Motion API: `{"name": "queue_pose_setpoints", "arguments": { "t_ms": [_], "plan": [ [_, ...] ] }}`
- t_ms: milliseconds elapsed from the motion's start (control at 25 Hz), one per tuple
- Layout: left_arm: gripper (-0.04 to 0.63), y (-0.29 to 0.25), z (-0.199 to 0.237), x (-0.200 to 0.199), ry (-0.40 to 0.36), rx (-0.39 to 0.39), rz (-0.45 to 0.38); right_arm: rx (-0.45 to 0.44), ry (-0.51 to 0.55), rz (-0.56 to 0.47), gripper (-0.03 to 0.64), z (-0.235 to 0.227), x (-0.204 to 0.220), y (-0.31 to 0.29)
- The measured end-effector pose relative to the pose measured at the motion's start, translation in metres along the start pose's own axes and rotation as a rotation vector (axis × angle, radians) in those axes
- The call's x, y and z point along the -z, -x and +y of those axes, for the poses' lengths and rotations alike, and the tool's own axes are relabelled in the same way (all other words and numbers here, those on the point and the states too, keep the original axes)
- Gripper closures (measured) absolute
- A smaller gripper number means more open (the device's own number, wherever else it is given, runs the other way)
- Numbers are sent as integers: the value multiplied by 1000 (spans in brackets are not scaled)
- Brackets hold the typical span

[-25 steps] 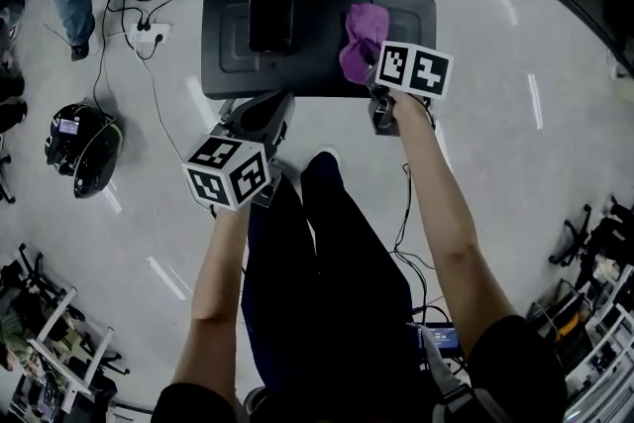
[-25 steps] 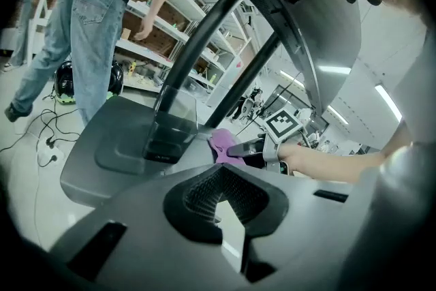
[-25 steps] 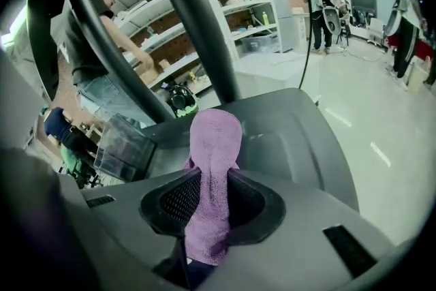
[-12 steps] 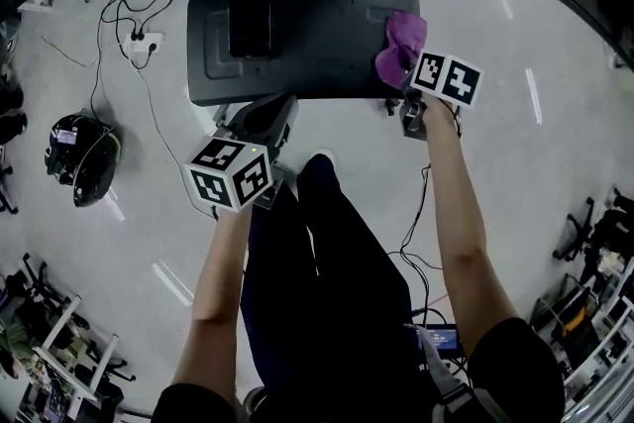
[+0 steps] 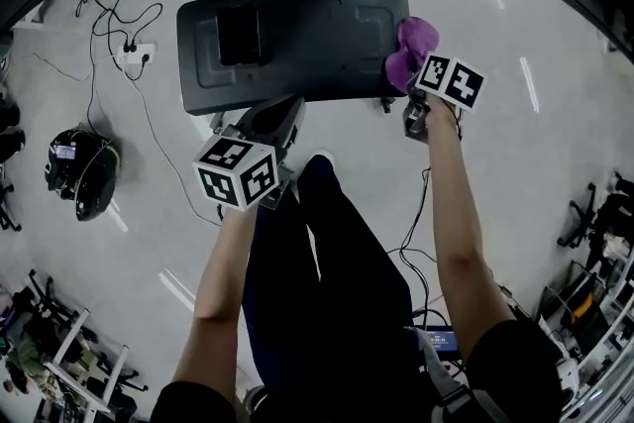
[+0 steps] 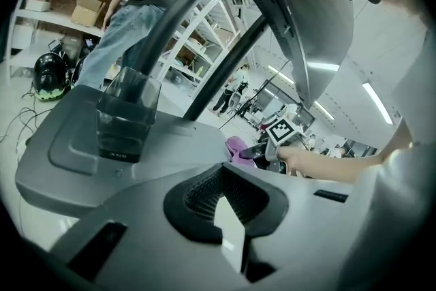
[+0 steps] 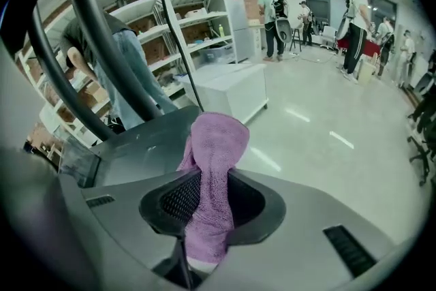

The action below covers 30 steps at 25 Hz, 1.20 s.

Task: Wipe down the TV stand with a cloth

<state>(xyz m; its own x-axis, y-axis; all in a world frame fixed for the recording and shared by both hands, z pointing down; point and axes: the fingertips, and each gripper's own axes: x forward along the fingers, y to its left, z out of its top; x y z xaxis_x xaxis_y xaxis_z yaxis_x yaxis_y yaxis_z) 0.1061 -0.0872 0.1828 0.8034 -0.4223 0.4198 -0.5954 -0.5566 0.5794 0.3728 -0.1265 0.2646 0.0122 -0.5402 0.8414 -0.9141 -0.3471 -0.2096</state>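
Your right gripper (image 5: 408,86) pinches the purple terry cloth (image 5: 414,43) against the right end of the dark grey plastic TV stand (image 5: 297,64). Your left gripper (image 5: 267,119) hangs just before the stand's near edge. The smoky clear plastic box (image 5: 238,35) stands on the stand beyond that gripper, slightly left.

We hold the purple terry cloth (image 7: 211,180) bunched and upright, pinched in our right gripper (image 7: 204,211), its folded top at the right end of the TV stand (image 5: 307,45), a flat dark grey base with rounded corners, shallow recesses and two black slanting posts.
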Motion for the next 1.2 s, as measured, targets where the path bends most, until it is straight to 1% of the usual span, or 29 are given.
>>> {"name": "queue_pose_setpoints", "arguments": {
  "t_ms": [120,280,480,680,880,1040,1200],
  "plan": [
    [588,9,7,-1,-3,6,8,-26,-11,-28,497,16,-2,12],
    [588,25,26,2,-1,5,17,-78,-8,-62,497,53,2,30],
    [588,49,42,6,1,2,26,-157,3,-72,497,105,26,50],
    [588,80,62,9,13,-12,21,-252,14,-26,497,170,70,62],
    [588,123,94,9,32,-50,-2,-404,3,65,497,253,116,67],
    [588,161,122,11,57,-89,-27,-459,71,101,497,313,143,68],
    [588,201,151,15,83,-125,-47,-490,135,116,497,367,161,64]
  ]
}}
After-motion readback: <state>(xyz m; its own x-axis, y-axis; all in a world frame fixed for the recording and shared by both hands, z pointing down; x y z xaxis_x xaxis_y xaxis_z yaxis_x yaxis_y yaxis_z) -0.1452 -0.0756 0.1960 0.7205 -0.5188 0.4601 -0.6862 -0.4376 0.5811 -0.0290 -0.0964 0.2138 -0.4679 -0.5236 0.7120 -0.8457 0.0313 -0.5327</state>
